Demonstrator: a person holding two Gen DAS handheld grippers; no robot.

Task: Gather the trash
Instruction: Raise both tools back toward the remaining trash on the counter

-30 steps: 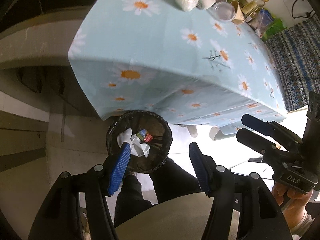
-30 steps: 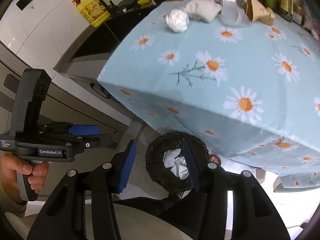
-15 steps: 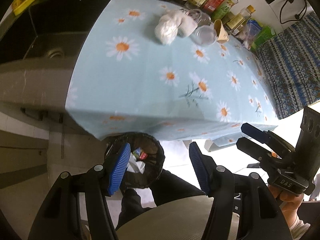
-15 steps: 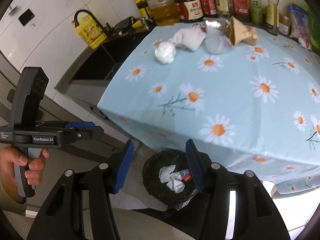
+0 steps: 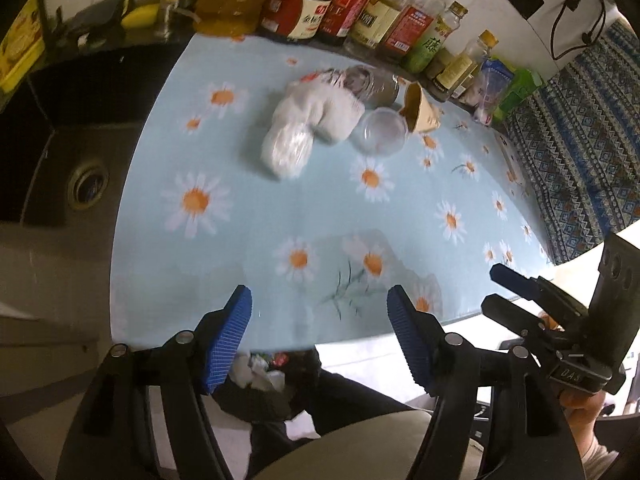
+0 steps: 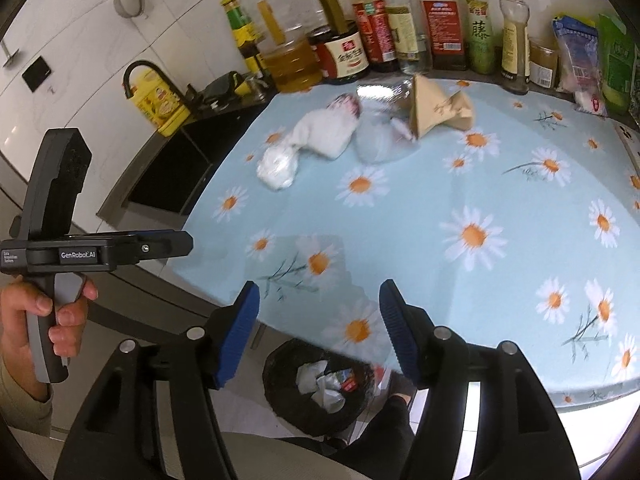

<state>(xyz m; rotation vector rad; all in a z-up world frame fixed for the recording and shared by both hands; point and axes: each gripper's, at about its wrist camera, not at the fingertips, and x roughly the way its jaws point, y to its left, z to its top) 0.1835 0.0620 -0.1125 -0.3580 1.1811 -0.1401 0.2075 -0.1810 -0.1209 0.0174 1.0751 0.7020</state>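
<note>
Trash lies at the far side of the daisy tablecloth (image 5: 256, 216): a crumpled white wad (image 5: 286, 148) (image 6: 277, 166), a white cloth-like bundle (image 5: 320, 108) (image 6: 326, 132), a clear plastic cup (image 5: 382, 132) (image 6: 376, 140) and a brown paper bag (image 5: 418, 110) (image 6: 434, 110). A black bin (image 6: 320, 390) (image 5: 260, 384) with paper inside stands on the floor below the table's near edge. My left gripper (image 5: 318, 340) and right gripper (image 6: 318, 330) are both open and empty, above the near edge, well short of the trash.
A row of sauce and oil bottles (image 6: 360, 48) (image 5: 352, 12) lines the back of the table. A dark sink (image 5: 80, 168) lies left. Snack packets (image 6: 588, 60) stand at the back right. A patterned blue cloth (image 5: 576, 152) is to the right.
Both grippers have lifted from over the bin and tilted up toward the tabletop. The bin has slid to the bottom of both views. The jaws stayed open.
</note>
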